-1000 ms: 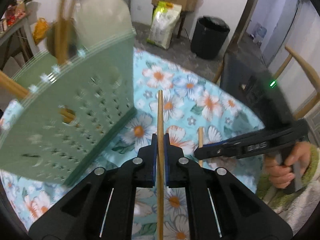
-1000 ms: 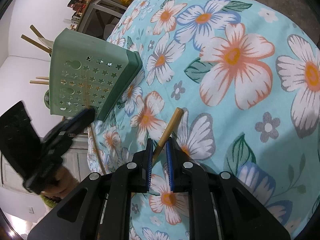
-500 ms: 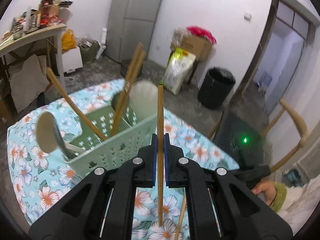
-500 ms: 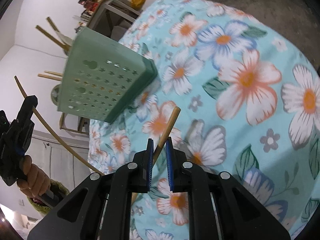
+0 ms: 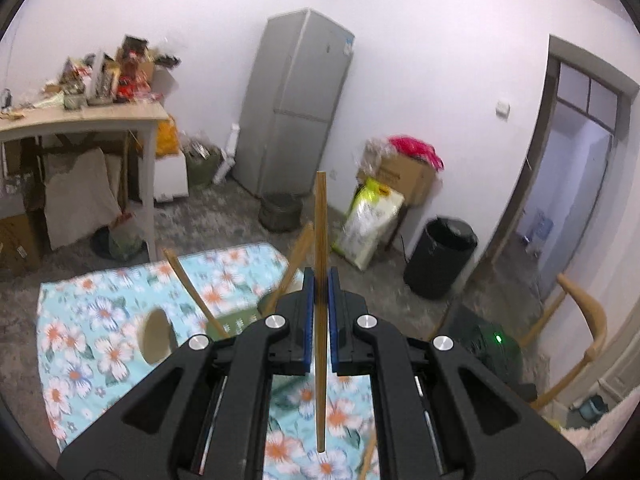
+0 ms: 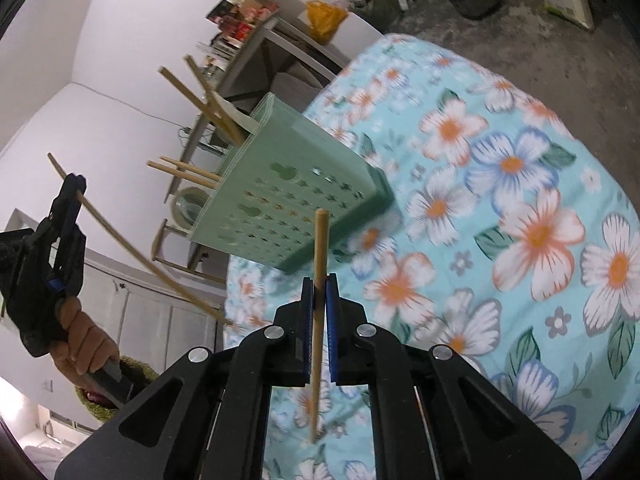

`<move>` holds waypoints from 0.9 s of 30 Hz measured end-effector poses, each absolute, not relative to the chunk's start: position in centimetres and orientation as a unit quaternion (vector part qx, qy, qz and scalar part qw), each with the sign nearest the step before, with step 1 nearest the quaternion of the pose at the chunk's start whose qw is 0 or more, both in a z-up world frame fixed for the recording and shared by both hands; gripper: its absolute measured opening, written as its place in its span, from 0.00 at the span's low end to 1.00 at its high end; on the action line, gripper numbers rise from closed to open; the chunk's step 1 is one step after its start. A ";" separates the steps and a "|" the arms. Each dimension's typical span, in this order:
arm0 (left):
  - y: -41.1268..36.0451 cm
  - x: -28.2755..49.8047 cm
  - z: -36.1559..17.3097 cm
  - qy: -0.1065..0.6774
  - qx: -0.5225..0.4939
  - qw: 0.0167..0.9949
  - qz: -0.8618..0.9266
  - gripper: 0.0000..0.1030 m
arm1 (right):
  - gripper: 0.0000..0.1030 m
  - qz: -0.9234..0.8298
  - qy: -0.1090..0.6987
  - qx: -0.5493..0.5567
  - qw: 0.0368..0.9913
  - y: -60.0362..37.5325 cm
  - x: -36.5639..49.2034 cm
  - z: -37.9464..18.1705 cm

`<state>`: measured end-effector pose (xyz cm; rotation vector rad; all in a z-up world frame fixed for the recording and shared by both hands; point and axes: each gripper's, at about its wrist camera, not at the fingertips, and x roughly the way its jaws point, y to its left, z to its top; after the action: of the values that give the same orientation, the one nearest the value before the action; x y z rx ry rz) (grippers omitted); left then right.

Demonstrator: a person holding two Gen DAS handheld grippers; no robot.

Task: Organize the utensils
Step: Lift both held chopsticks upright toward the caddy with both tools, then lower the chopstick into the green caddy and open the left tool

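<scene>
My left gripper (image 5: 319,284) is shut on a wooden chopstick (image 5: 320,224) and holds it upright, raised above the table. It also shows in the right wrist view (image 6: 76,188), up at the left, level with the top of the holder. My right gripper (image 6: 319,284) is shut on a second chopstick (image 6: 321,240), lifted over the cloth just in front of the green perforated utensil holder (image 6: 296,200). The holder holds several chopsticks (image 6: 192,92) and a spoon. In the left wrist view only the holder's rim (image 5: 240,316) shows, behind my fingers (image 5: 306,300).
The table has a light-blue floral cloth (image 6: 520,200). Beyond it stand a grey fridge (image 5: 296,104), a cluttered side table (image 5: 80,120), a black bin (image 5: 440,256) and a wooden chair (image 5: 580,320).
My left gripper has risen and tilted up with its chopstick, from table level to above the holder. My right gripper has lifted its chopstick and turned it nearer upright.
</scene>
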<state>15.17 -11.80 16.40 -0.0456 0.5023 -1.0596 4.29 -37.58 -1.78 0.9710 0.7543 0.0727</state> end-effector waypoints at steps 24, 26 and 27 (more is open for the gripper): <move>-14.7 19.3 18.2 0.108 -0.074 0.928 -0.348 0.05 | 0.06 0.058 0.340 0.448 0.825 -36.9 4.9 0.3; -15.5 19.3 17.6 0.101 -0.059 0.934 -0.337 0.05 | 0.06 0.057 0.341 0.450 0.823 -37.0 4.9 0.2; -16.1 19.3 17.0 0.102 -0.052 0.937 -0.330 0.05 | 0.06 0.056 0.341 0.451 0.823 -37.0 4.9 0.2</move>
<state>19.34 -16.10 16.95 -0.1062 0.2083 -0.6752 4.88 -37.02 0.16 0.9595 0.7251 0.1196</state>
